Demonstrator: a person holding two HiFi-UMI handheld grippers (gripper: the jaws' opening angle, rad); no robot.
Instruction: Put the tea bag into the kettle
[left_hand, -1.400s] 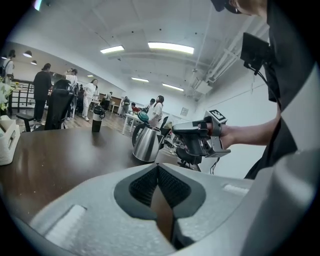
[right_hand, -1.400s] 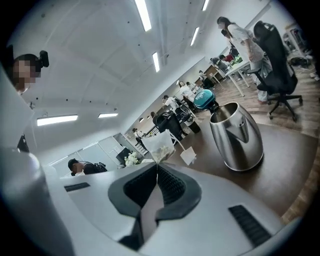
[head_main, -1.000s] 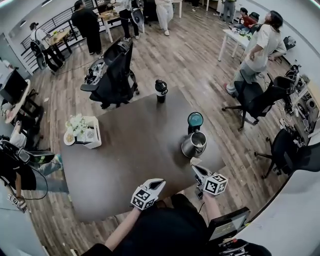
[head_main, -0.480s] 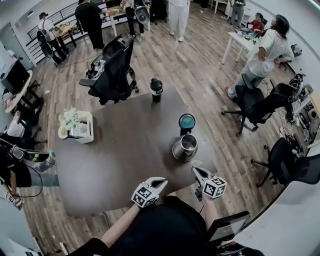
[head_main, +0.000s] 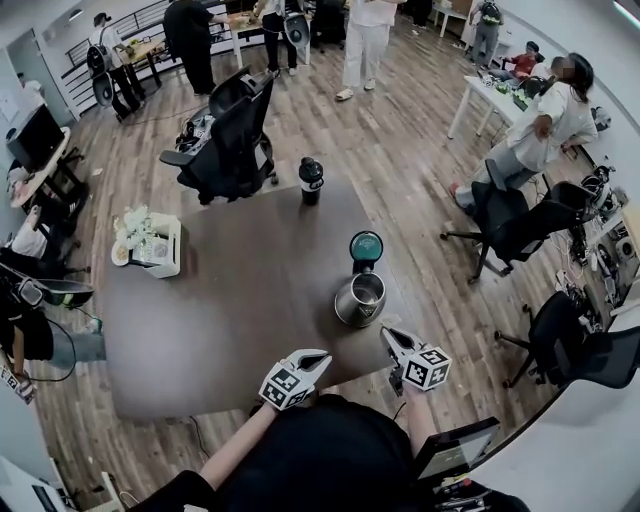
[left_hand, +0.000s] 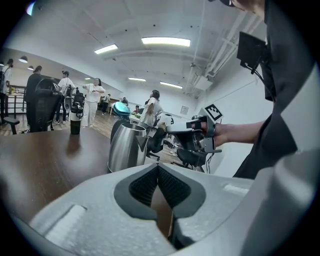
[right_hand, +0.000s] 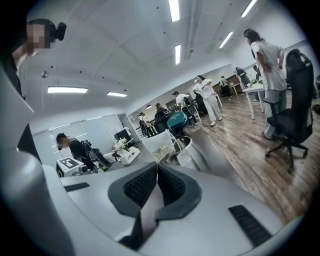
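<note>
A steel kettle (head_main: 360, 298) stands on the dark table (head_main: 230, 310), its teal lid (head_main: 366, 246) tipped up and open. My right gripper (head_main: 388, 334) hovers just near and right of the kettle, shut on a pale tea bag (right_hand: 159, 145) that sticks up past the jaw tips (right_hand: 157, 166), its paper tag (right_hand: 184, 159) beside it. The kettle's open mouth (right_hand: 183, 142) shows right behind the bag. My left gripper (head_main: 322, 356) sits over the table's near edge, left of the right one, shut with nothing in it (left_hand: 158, 166). The kettle (left_hand: 127, 147) also shows ahead in the left gripper view.
A black bottle (head_main: 311, 180) stands at the table's far edge. A white box with flowers (head_main: 150, 240) sits at the far left. Black office chairs (head_main: 235, 140) stand beyond the table and to the right (head_main: 515, 215). People move about the room behind.
The head view has shifted, so the table and kettle sit lower and further left in the picture. Both grippers keep nearly the same places in front of the kettle, still shut.
</note>
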